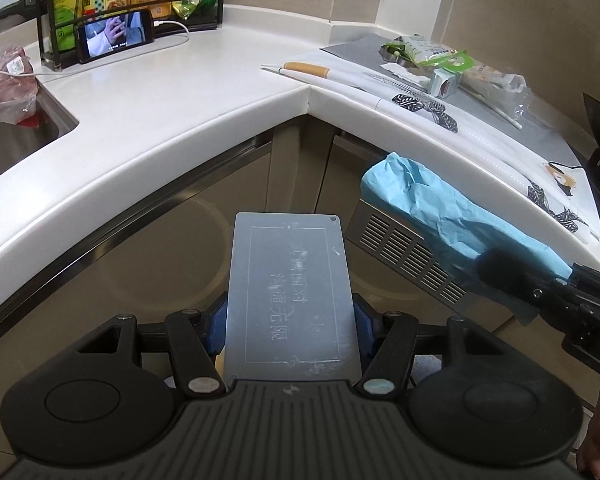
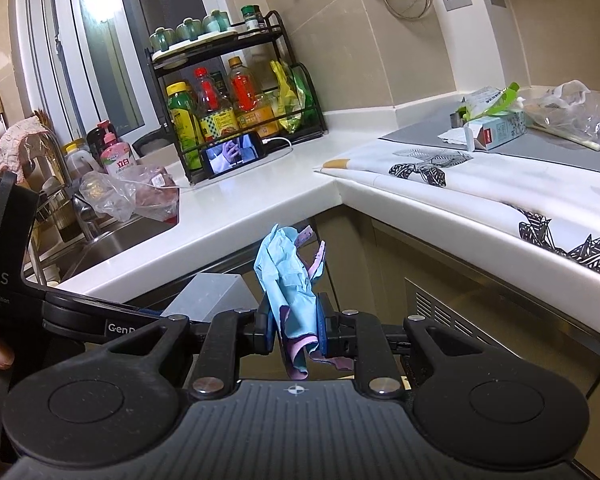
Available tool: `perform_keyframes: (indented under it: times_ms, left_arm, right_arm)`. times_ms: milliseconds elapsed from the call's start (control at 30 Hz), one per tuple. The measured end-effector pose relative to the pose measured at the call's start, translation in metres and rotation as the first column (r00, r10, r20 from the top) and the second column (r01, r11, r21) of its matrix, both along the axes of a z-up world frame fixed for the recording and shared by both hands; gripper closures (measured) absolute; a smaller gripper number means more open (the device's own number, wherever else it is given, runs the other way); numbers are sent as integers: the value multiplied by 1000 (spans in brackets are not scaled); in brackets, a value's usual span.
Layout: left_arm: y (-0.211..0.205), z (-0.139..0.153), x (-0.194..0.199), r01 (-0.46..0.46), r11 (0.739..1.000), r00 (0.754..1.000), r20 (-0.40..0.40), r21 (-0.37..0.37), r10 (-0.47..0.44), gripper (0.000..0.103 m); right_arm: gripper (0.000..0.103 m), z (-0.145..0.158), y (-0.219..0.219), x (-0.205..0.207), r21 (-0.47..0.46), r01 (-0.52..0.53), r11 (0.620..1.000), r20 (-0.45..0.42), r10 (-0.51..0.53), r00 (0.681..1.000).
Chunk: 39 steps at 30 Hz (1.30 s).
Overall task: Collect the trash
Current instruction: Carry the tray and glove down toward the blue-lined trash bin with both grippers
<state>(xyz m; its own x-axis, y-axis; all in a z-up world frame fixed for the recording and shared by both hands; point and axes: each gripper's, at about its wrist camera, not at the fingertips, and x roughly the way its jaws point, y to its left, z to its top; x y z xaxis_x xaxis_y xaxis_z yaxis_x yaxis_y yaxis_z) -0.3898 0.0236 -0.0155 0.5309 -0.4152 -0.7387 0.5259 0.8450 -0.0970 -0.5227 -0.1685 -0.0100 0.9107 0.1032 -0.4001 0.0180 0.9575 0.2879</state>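
Observation:
My left gripper (image 1: 290,320) is shut on a flat grey plastic box (image 1: 290,292) with embossed writing, held in front of the corner cabinet. The box also shows in the right wrist view (image 2: 214,296). My right gripper (image 2: 294,326) is shut on a crumpled light-blue and pink paper wrapper (image 2: 290,276), below the counter edge. The wrapper also shows in the left wrist view (image 1: 440,208), right of the box. More trash lies on the grey mat at the right: a small carton (image 2: 496,128), a green-and-white packet (image 2: 488,102), clear plastic bags (image 2: 564,108).
An L-shaped white counter (image 2: 260,204) wraps the corner. A sink (image 1: 12,140) with a plastic bag of meat (image 2: 140,196) is at the left. A phone (image 2: 234,154) leans on a black bottle rack (image 2: 236,100). A patterned white cloth (image 2: 480,184) covers the right counter.

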Motion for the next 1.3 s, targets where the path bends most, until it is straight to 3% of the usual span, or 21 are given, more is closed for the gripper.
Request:
perform_keyframes:
  times_ms: [200, 400, 800, 1300]
  left_arm:
    - [-3, -6, 3, 2, 1000, 1000, -23, 9, -2, 38]
    - [-12, -17, 13, 8, 999, 998, -60, 36, -6, 38]
    - [-23, -58, 32, 9, 995, 988, -152, 97, 6, 38]
    - [-43, -129, 62, 13, 978, 959, -281, 208, 47, 38]
  right_arm:
    - [81, -4, 1, 5, -25, 4, 1000, -18, -4, 1000]
    - [81, -13, 10, 16, -119, -8, 993, -43, 3, 999]
    - [81, -51, 5, 41, -95, -26, 995, -166, 9, 986]
    - [81, -108, 5, 82, -99, -55, 994, -377, 14, 926]
